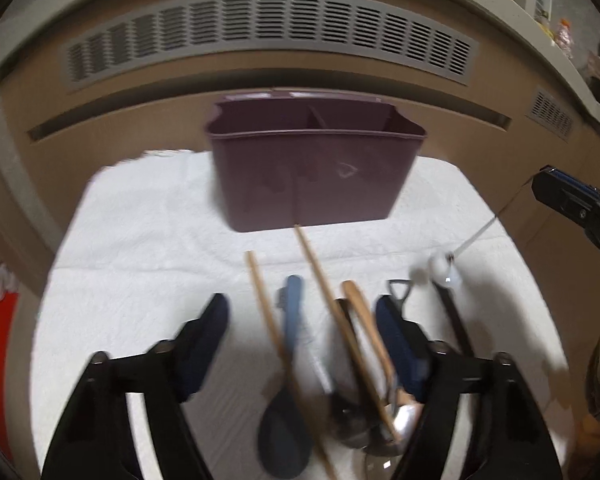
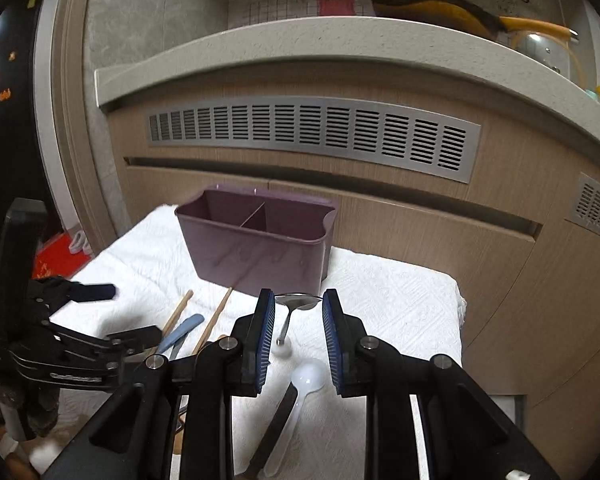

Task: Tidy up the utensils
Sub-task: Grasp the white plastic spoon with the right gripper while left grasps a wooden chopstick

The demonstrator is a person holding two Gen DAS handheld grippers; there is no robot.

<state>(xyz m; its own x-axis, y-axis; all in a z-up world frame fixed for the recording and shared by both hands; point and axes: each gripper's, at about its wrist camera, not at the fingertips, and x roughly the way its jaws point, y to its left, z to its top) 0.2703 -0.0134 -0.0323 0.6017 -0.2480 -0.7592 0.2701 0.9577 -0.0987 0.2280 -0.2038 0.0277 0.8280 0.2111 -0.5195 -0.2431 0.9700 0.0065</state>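
A purple two-compartment caddy [image 1: 314, 168] [image 2: 256, 242] stands empty at the far side of a white towel [image 1: 140, 240] [image 2: 388, 292]. Utensils lie in front of it: two wooden chopsticks [image 1: 320, 280], a blue spoon [image 1: 288, 380], a wooden spoon [image 1: 366, 328] and metal spoons [image 1: 400, 420]. My left gripper [image 1: 304, 320] is open above this pile, holding nothing. My right gripper [image 2: 299, 308] is open over a metal spoon [image 2: 296, 308], a white spoon [image 2: 310, 376] and a black-handled utensil [image 2: 274, 424].
A wooden cabinet front with a metal vent grille [image 2: 312, 132] stands right behind the towel. A counter ledge [image 2: 300, 40] above it carries a yellow pan [image 2: 440, 8]. A red object [image 2: 56, 256] lies at the left.
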